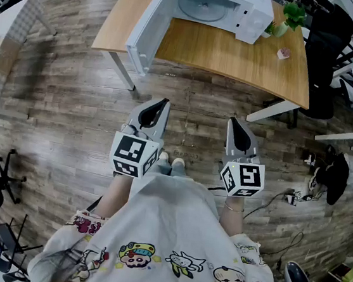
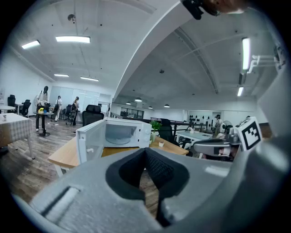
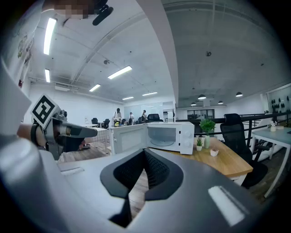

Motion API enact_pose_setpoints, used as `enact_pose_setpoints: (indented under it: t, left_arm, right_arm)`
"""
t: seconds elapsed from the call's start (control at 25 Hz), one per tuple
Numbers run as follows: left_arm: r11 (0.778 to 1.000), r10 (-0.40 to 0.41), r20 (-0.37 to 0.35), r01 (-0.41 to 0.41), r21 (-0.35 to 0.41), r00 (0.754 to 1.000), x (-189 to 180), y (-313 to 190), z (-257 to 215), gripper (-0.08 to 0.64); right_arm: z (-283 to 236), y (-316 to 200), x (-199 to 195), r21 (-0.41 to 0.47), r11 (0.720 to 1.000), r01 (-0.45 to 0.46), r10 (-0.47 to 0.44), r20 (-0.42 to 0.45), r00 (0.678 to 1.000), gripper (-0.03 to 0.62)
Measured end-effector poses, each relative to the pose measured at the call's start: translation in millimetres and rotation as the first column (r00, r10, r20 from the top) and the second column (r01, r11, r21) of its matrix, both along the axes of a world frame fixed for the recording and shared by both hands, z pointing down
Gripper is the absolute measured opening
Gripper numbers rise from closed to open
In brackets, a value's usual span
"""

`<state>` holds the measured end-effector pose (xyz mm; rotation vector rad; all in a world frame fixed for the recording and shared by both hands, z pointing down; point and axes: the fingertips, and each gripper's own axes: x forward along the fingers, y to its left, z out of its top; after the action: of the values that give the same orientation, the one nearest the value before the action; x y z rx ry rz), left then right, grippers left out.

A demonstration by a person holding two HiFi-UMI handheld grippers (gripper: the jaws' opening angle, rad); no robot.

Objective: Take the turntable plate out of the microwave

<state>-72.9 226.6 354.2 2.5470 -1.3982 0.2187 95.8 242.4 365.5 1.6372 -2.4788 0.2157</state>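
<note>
Turntable plate (image 1: 202, 9): lying flat inside the microwave, a pale glass disc on the cavity floor, nothing touching it.
Microwave (image 1: 249, 15): white, at the far side of the wooden table (image 1: 237, 58), its door (image 1: 145, 28) swung wide to the left, so the way in is clear.
Left gripper (image 1: 159, 107): jaws pressed together with nothing between them, held out in front of the person, well short of the table.
Right gripper (image 1: 236, 126): same story, jaws closed and empty, level with its partner and well apart from the microwave.
Step in hand: looks like the approach, as the reach has not begun.
Doing it well: part the jaws before they enter the cavity. Come in low and level and pinch the plate's near rim. Lift just enough to free it from its seat, then draw it straight out, clear of the door. Glass is slick and likely heavy, so a second grip on the rim seems wise.
Surface: light wood top on white legs, bare in front of the microwave, which makes a handy landing spot. A green plant (image 1: 292, 16) and a little pink pot (image 1: 282, 53) sit to its right.
Room: open office with a grey plank floor (image 1: 74, 93) and a black chair (image 1: 324, 53) beside the table. Strip lights overhead, people far off in the background.
</note>
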Motion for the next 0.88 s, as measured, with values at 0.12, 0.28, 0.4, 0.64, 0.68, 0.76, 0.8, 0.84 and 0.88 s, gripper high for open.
enact_pose_setpoints:
  t: [0.12, 0.28, 0.4, 0.64, 0.68, 0.76, 0.8, 0.84, 0.88]
  left_arm:
    - [1.000, -0.006, 0.005, 0.006, 0.002, 1.000, 1, 1, 0, 0.000]
    - [1.000, -0.001, 0.014, 0.001, 0.006, 1.000, 6, 3, 0, 0.000]
    - [1.000, -0.014, 0.005, 0.014, 0.011, 1.000, 11, 3, -2, 0.000]
    - [0.999, -0.034, -0.011, 0.035, 0.010, 0.999, 18, 7, -2, 0.016]
    - [0.999, -0.036, -0.015, 0.036, 0.007, 0.999, 18, 8, -1, 0.021]
    - [0.999, -0.039, -0.016, 0.039, 0.000, 0.999, 19, 8, -1, 0.033]
    - [0.999, -0.041, -0.014, 0.041, -0.003, 0.999, 19, 7, 0, 0.039]
    - [0.999, -0.043, -0.011, 0.042, -0.006, 0.999, 19, 6, 1, 0.041]
    - [0.999, -0.043, -0.008, 0.043, -0.009, 0.999, 19, 4, 2, 0.044]
  right_arm:
    - [-3, 0, 7, 0.010, 1.000, -0.022, 0.021, 0.008, 1.000, 0.005]
    - [-7, 2, 14, 0.027, 0.999, -0.028, 0.027, 0.034, 0.999, 0.006]
    - [-9, 2, 17, 0.039, 0.999, -0.011, 0.009, 0.033, 0.999, 0.006]
    - [-9, 6, 19, 0.048, 0.999, 0.021, -0.022, 0.028, 0.999, 0.014]
    - [-9, 7, 19, 0.047, 0.999, 0.026, -0.028, 0.028, 0.999, 0.021]
    - [-8, 8, 19, 0.043, 0.998, 0.035, -0.036, 0.031, 0.999, 0.032]
    - [-8, 7, 19, 0.040, 0.998, 0.038, -0.039, 0.033, 0.999, 0.038]
    - [-7, 6, 19, 0.037, 0.999, 0.040, -0.041, 0.036, 0.999, 0.043]
    - [-6, 5, 19, 0.034, 0.999, 0.042, -0.043, 0.038, 0.998, 0.046]
